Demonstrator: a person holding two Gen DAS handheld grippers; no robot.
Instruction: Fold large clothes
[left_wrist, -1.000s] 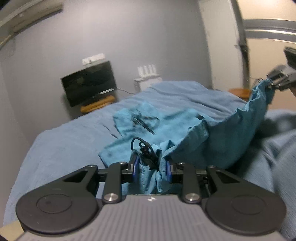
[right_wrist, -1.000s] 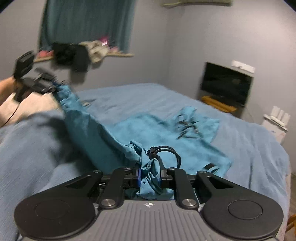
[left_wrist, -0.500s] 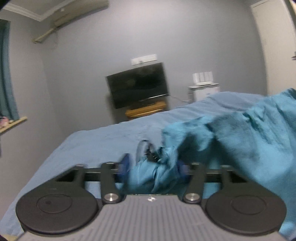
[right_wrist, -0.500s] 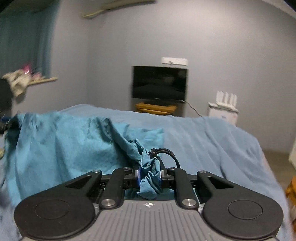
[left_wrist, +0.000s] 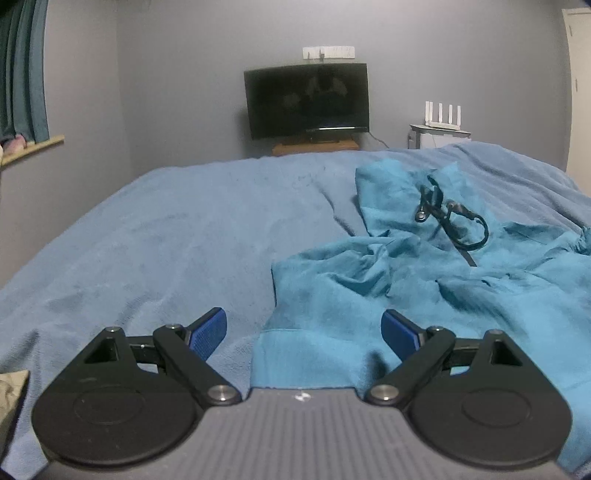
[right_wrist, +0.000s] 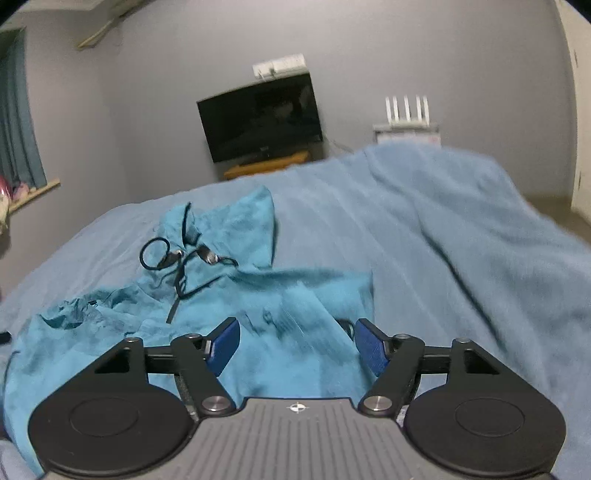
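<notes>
A teal hoodie (left_wrist: 424, 280) with black drawstrings (left_wrist: 452, 225) lies spread on the blue bed, hood toward the far end. It also shows in the right wrist view (right_wrist: 258, 295), with its drawstrings (right_wrist: 177, 258) near the hood. My left gripper (left_wrist: 304, 334) is open just above the hoodie's near left hem corner, holding nothing. My right gripper (right_wrist: 295, 345) is open over the hoodie's near right part, holding nothing.
The blue blanket (left_wrist: 166, 243) covers the whole bed (right_wrist: 461, 240). A dark TV (left_wrist: 306, 99) on a wooden stand and a white router (left_wrist: 441, 114) stand by the far wall. A curtained window sill (left_wrist: 29, 146) is at the left.
Both grippers were shut on the hoodie fabric and held it up. Now both have opened and let go, and the hoodie lies flat on the bed.
</notes>
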